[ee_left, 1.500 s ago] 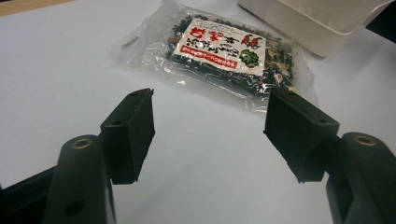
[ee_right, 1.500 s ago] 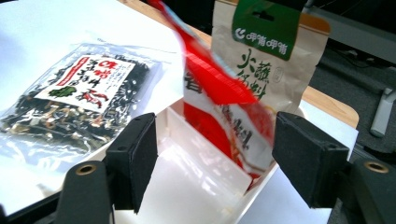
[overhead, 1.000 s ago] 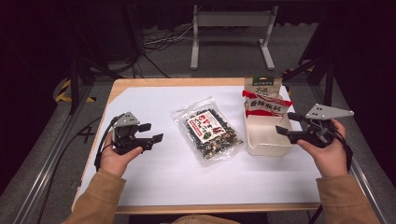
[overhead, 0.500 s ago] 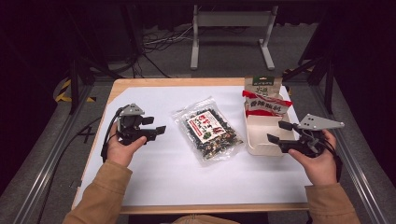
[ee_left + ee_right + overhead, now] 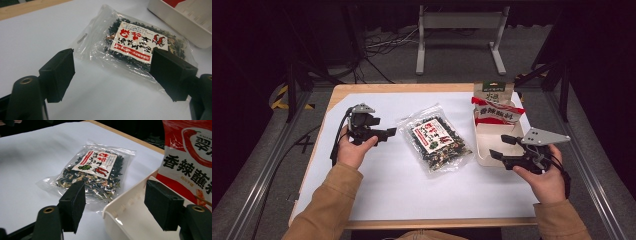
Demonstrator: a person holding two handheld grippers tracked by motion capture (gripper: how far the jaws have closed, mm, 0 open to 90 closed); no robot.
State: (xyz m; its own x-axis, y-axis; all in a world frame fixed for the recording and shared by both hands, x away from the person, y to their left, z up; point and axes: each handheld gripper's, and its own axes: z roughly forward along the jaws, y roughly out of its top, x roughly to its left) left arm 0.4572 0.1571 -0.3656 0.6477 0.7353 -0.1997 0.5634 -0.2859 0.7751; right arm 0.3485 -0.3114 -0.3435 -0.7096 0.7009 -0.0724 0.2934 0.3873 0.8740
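Your left claw point(image 5: 388, 132) is standing wide, jaws just opened, holding nothing; the seaweed packet point(image 5: 435, 142) is lying mid-counter just ahead of it, long axis slanting toward the near right corner; right claw point(image 5: 501, 147) open, empty, hovering over the white tray point(image 5: 482, 161)

On the table point(image 5: 377, 200), the clear packet point(image 5: 434, 143) lies left of the tray point(image 5: 484, 157), which holds another packet point(image 5: 496, 106).
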